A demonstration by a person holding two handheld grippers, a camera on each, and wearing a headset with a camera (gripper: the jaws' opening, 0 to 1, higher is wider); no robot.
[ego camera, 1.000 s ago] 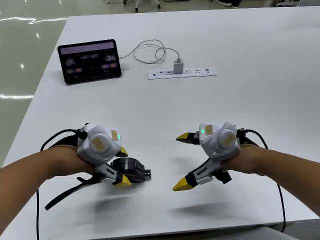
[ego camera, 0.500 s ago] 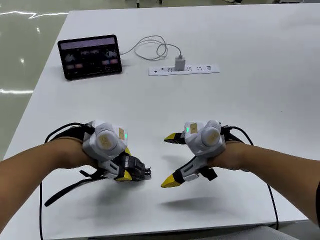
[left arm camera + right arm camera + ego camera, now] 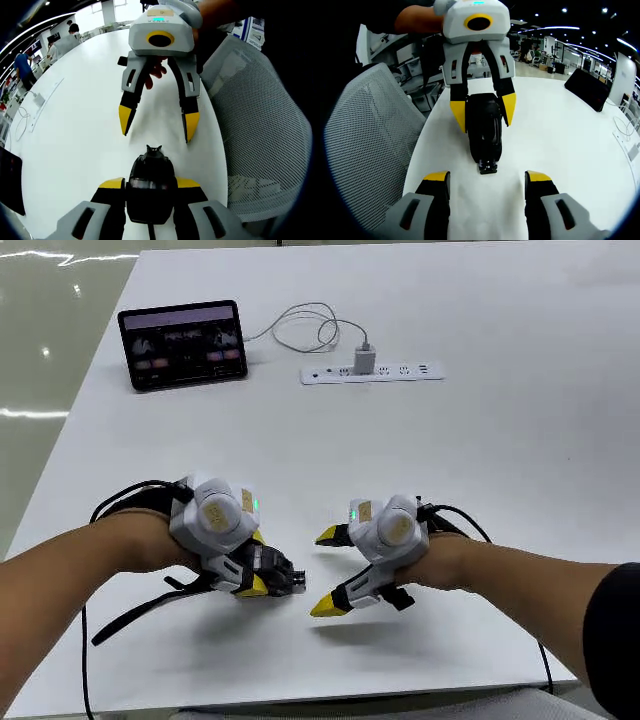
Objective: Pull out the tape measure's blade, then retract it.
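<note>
The black tape measure (image 3: 266,570) rests on the white table (image 3: 480,470) near its front edge, clamped between the yellow-tipped fingers of my left gripper (image 3: 256,562). In the left gripper view the tape measure (image 3: 150,186) fills the gap between the jaws, its blade hook pointing ahead. My right gripper (image 3: 326,570) faces it from the right, open, its tips a short way from the hook. In the right gripper view the tape measure (image 3: 484,129) lies just ahead of my open right gripper (image 3: 487,176), hook end nearest. No blade is pulled out.
A dark tablet (image 3: 183,344) stands at the far left of the table. A white power strip (image 3: 372,371) with a charger and coiled cable (image 3: 310,332) lies behind the middle. A mesh chair (image 3: 365,130) stands by the table's front edge.
My right gripper has moved left toward the tape measure's hook end and stays open. The left gripper keeps its hold, shifted slightly right.
</note>
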